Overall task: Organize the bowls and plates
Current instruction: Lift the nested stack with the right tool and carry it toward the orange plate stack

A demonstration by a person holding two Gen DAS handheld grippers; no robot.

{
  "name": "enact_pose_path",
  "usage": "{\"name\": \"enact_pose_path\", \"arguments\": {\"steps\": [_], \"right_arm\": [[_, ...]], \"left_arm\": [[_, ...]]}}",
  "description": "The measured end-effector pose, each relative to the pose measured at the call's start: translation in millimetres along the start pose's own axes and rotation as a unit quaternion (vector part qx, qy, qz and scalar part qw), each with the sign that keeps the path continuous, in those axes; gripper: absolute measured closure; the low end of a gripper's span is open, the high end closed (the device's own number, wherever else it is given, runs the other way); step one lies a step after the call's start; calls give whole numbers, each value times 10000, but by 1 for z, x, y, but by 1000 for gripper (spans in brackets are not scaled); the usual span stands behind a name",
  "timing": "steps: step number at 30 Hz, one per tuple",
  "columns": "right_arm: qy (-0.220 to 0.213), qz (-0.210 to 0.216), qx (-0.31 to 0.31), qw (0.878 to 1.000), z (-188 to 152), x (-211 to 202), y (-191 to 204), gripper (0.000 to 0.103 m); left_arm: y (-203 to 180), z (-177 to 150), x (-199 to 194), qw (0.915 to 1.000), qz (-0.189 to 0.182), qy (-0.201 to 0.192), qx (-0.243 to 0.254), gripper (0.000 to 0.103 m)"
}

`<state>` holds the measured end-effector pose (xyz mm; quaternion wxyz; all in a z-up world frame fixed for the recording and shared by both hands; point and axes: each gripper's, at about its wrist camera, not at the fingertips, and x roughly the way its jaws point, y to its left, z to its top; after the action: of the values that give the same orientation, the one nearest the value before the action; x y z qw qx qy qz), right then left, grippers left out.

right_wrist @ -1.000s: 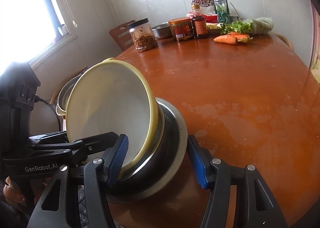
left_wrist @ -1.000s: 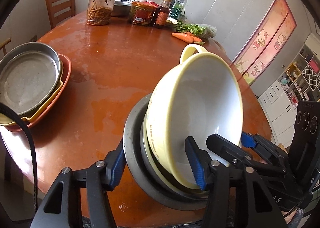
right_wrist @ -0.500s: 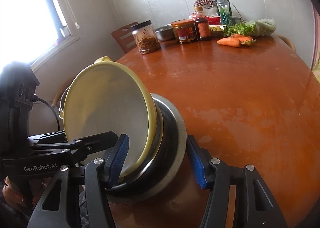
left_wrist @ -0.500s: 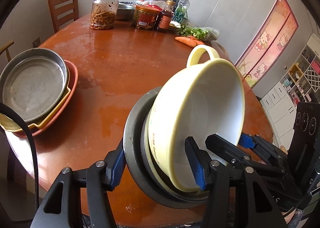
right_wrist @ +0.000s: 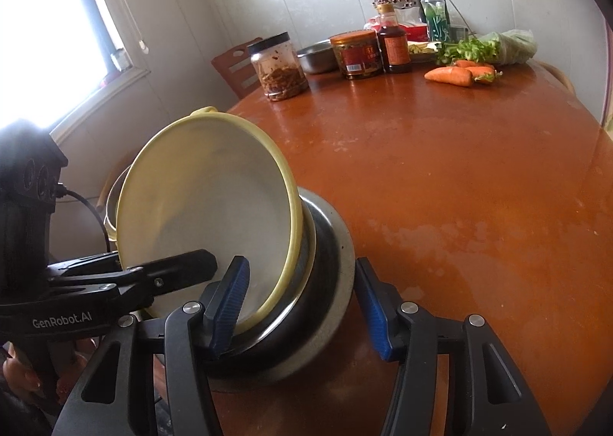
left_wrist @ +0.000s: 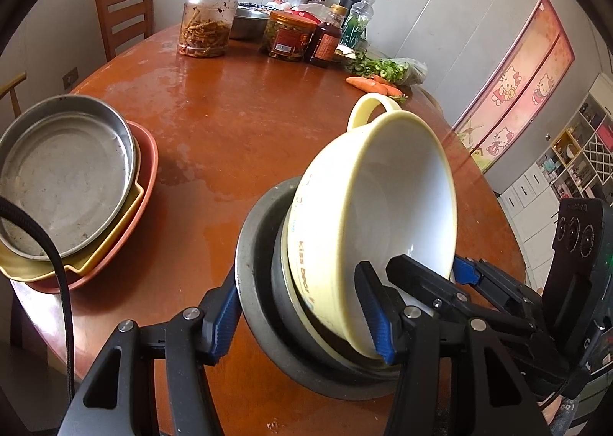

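A yellow bowl with a white inside and a loop handle (left_wrist: 387,206) sits nested in metal bowls (left_wrist: 264,275), the whole stack tilted on edge above the round brown table (left_wrist: 237,122). My left gripper (left_wrist: 302,317) is shut on the stack's rim from one side. My right gripper (right_wrist: 302,305) is shut on the same stack (right_wrist: 325,271) from the other side, and the yellow bowl (right_wrist: 207,213) shows there too. A second stack lies flat at the table's left edge: a metal pan (left_wrist: 57,175) in a yellow dish in a red dish (left_wrist: 147,156).
At the far side stand a jar of pickles (left_wrist: 208,22), a metal bowl (left_wrist: 249,20), a red-labelled jar (left_wrist: 287,33), sauce bottles (left_wrist: 325,37), greens (left_wrist: 387,68) and carrots (left_wrist: 367,83). A wooden chair (left_wrist: 126,14) stands behind the table.
Both grippers have lifted the bowl stack slightly and the views have pulled back, so more of the table and the left plate stack shows. The grip is unchanged.
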<state>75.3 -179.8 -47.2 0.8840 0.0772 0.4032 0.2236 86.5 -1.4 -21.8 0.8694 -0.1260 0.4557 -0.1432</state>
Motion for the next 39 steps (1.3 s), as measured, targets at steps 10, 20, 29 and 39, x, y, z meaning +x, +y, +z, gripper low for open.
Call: {"name": "enact_pose_path", "arguments": {"steps": [10,20,29,39], "right_arm": [[-51,-1,-10,10000,14,3,8,47],[-213,228,-183,9993,47,9,36,47],[-269,586,-566,9963,79,22,85,47],[-122,1097,-944,9894,113,64,149,47]], "left_arm": [[12,9,-5,9998,28,-68,-181,46],[34,31,-35,9987,136,-333,-353,45],[72,47,-76,9948,401,-661,-659,45],[137,64,-102,9870,801,-822,-1127,44]]}}
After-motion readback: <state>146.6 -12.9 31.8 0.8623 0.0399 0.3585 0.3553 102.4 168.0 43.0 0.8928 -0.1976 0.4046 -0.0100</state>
